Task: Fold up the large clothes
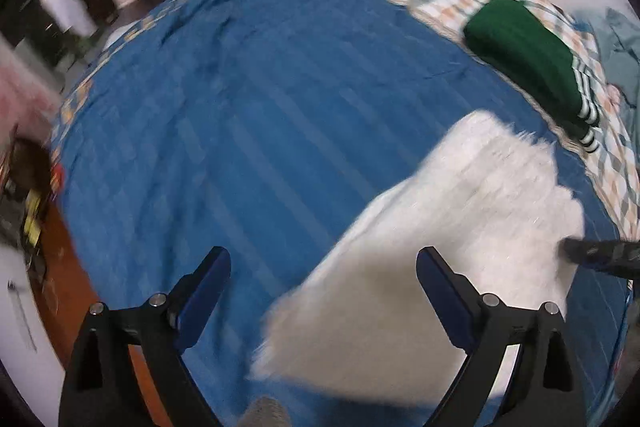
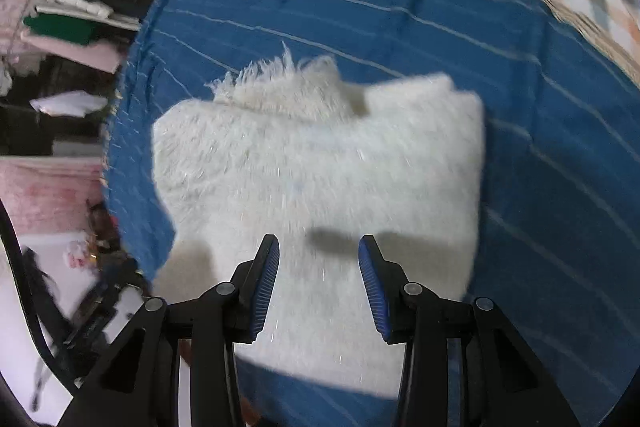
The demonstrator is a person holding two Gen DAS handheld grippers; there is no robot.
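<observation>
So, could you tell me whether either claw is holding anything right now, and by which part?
Nothing is held. The left claw and right claw are both open above the folded white fluffy sweater on the blue bedspread.

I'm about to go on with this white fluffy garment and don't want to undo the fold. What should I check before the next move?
1. Left claw open, holding nothing: ok.
2. Right claw open, holding nothing: ok.
3. White fluffy garment lies folded on the blue bedspread: ok.
4. Fringed edge tucked in: not ok, it sticks out at the far side.
5. Fold edges lined up: cannot tell, the pictures are blurred.
6. Folded green garment apart from the white one: ok.
</observation>
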